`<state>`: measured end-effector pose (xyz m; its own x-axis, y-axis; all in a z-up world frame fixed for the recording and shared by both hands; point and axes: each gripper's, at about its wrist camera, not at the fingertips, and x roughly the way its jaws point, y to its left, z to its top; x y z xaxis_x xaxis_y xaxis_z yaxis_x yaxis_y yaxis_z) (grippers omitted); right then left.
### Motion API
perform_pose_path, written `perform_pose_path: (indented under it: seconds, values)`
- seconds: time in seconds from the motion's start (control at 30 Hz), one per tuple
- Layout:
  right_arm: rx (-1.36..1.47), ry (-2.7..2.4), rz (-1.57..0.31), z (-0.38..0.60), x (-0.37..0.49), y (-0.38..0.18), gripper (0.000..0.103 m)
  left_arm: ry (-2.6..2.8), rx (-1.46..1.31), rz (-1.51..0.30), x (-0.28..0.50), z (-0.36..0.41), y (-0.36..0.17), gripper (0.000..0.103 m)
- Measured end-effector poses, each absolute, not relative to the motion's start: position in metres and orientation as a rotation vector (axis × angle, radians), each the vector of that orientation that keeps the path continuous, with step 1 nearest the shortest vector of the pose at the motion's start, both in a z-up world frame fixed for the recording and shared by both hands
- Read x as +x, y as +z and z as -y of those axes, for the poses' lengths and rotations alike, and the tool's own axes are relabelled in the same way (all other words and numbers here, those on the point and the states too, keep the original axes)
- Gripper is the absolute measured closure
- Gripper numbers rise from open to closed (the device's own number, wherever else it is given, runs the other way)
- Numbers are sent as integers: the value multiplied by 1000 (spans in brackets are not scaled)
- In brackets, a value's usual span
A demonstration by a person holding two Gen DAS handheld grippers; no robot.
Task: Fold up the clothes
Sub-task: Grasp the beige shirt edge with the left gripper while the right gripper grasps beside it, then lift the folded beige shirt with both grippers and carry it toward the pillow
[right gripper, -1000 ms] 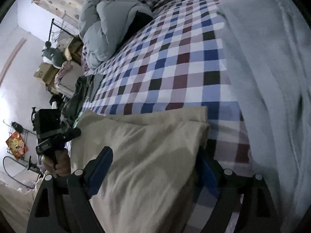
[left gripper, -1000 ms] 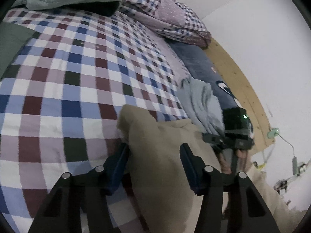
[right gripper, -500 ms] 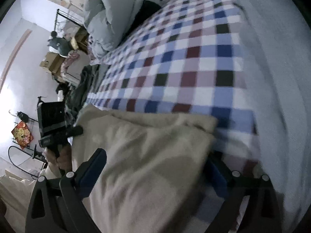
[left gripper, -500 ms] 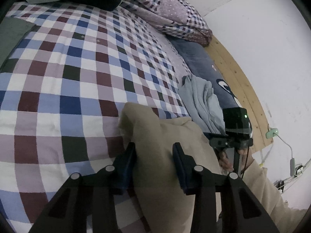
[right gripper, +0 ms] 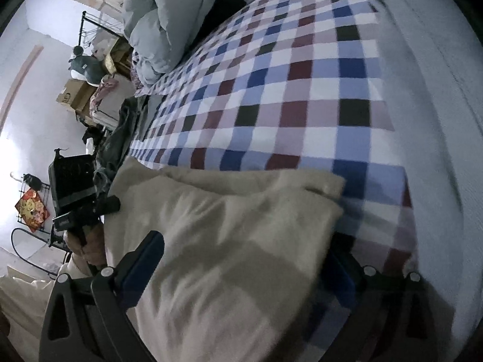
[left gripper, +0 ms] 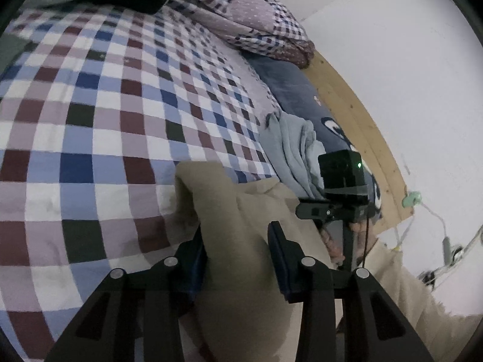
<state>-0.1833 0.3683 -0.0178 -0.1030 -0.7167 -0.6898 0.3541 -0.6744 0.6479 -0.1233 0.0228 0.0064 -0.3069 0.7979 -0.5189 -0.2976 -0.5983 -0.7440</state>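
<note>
One beige garment point(left gripper: 247, 271); two hand-held grippers: left point(left gripper: 238, 253), right point(right gripper: 241, 271).

Black left tool point(left gripper: 238, 250) and right tool point(right gripper: 241, 259), blue pads point(right gripper: 145, 259), silver screws, beige sleeves point(left gripper: 422, 298)

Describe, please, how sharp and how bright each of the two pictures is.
Left wrist view: dim, fairly sharp; the checked bedcover bends from fisheye distortion, and the white wall is the brightest part. Right wrist view: softer, with motion blur on the beige garment and the right side; strong glare at the left edge.
</note>
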Motion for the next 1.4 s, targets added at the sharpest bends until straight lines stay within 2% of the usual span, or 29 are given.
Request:
perform_pose_path:
  seconds: [0.13,0.27,0.37,0.43,0.47,0.5,0.53,0.6,0.9,1.1,1.4]
  values:
    - [1400,-1816,478,-361,-193,-21,0,2007,-1211,714,-124,-18,6,80]
    - [1371,-1776,495,-362,-189,-16,3,2045,-1207,687,-123,-18,9,84]
    - [1362,-1810,437,-361,-179,-11,23,2058,-1203,675,-122,-18,11,85]
    - [1342,-1879,395,-360,-173,-5,51,2066,-1197,667,-121,-17,14,86]
    - [1330,-1919,372,-360,-170,-1,59,2070,-1194,664,-120,-17,15,86]
    - [1317,-1958,350,-360,-167,3,71,2074,-1190,660,-120,-17,16,86]
    - [1304,-1997,327,-360,-164,7,78,2078,-1186,656,-119,-17,18,86]
    - [1281,-2057,277,-359,-157,17,83,2093,-1169,642,-116,-17,24,87]
    - [1141,-2362,7,-335,-100,83,87,2192,-1007,525,-77,-14,70,87]
    - [940,-2564,-126,-317,-32,135,88,2249,-865,448,-35,-13,110,87]
    - [758,-2738,-156,-302,65,186,88,2305,-736,400,43,-16,163,87]
